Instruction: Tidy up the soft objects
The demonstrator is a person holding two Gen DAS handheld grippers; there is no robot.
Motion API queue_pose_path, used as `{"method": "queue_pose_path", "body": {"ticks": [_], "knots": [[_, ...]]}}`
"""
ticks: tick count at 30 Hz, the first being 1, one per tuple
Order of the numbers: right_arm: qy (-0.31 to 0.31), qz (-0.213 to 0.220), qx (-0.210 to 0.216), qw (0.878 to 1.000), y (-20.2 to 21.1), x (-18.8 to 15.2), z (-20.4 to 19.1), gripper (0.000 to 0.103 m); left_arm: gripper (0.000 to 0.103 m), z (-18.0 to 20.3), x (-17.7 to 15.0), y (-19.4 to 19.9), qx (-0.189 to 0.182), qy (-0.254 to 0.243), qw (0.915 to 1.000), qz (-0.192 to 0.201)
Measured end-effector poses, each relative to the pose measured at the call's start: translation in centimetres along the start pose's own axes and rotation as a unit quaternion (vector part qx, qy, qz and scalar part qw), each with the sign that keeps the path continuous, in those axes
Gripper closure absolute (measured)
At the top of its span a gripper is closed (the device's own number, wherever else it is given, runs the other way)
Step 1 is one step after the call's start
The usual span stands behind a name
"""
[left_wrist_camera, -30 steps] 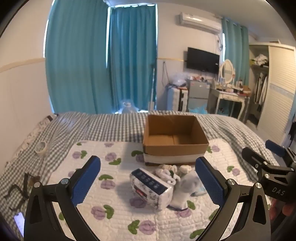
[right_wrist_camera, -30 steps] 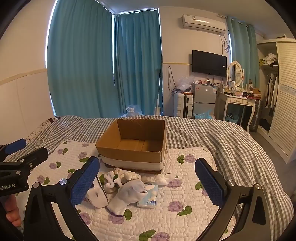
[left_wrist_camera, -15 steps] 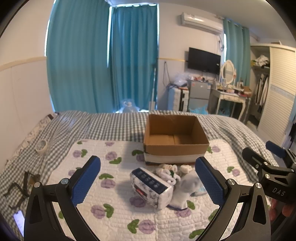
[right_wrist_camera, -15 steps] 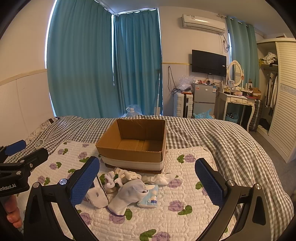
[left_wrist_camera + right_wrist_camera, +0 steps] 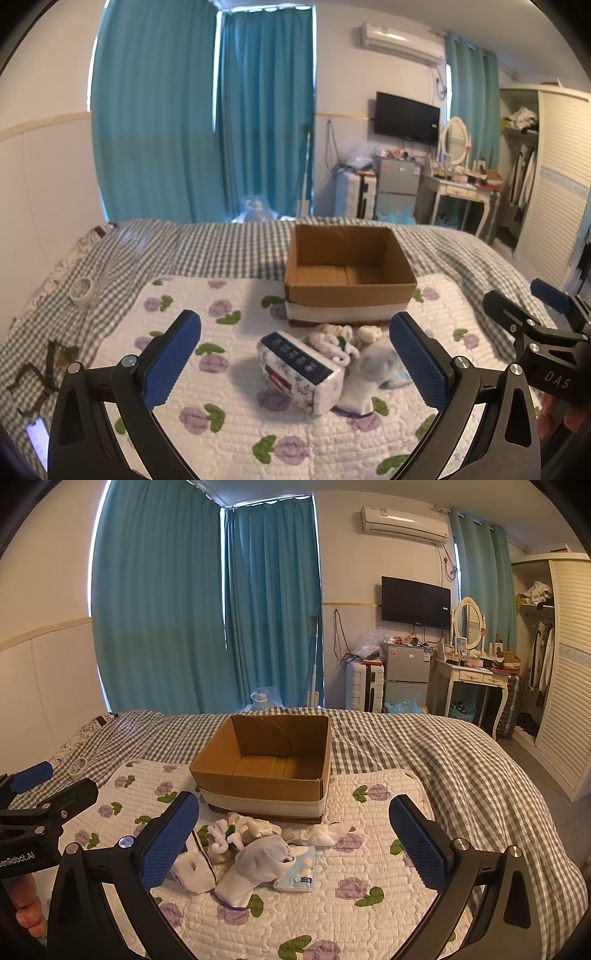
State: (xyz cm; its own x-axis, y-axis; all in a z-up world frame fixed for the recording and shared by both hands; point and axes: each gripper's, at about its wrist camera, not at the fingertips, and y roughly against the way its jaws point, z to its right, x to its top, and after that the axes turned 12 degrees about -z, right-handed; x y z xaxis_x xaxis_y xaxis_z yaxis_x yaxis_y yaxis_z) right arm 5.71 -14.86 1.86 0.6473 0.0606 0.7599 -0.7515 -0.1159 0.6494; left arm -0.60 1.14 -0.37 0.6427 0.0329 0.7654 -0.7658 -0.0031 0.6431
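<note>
An open, empty cardboard box (image 5: pixel 349 273) (image 5: pixel 266 764) stands on a white quilt with purple flowers (image 5: pixel 221 387) (image 5: pixel 369 886). In front of the box lies a pile of soft things: a floral tissue pack (image 5: pixel 299 373) (image 5: pixel 194 871), a white glove (image 5: pixel 255 867) (image 5: pixel 369 376), white socks (image 5: pixel 317 832), a knotted white cloth (image 5: pixel 334 341) (image 5: pixel 225 834) and a small light-blue wipes pack (image 5: pixel 297 873). My left gripper (image 5: pixel 295 354) is open and empty, above the pile. My right gripper (image 5: pixel 295 838) is open and empty, just short of the pile.
The quilt lies on a grey checked bedspread (image 5: pixel 424 746). A tape roll (image 5: pixel 81 290) and dark straps (image 5: pixel 40 369) lie at the bed's left. A phone (image 5: pixel 37 441) lies near the lower left. Teal curtains, a fridge, a dresser and a wardrobe stand behind the bed.
</note>
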Motion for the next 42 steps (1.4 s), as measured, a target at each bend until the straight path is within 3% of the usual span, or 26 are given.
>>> {"method": "queue_pose_path", "body": {"ticks": [42], "knots": [[-0.006, 0.000, -0.003, 1.000, 1.0, -0.1, 0.4, 0.000, 0.000, 1.4, 0.1, 0.9, -0.007, 0.004, 0.9999, -0.007]]}}
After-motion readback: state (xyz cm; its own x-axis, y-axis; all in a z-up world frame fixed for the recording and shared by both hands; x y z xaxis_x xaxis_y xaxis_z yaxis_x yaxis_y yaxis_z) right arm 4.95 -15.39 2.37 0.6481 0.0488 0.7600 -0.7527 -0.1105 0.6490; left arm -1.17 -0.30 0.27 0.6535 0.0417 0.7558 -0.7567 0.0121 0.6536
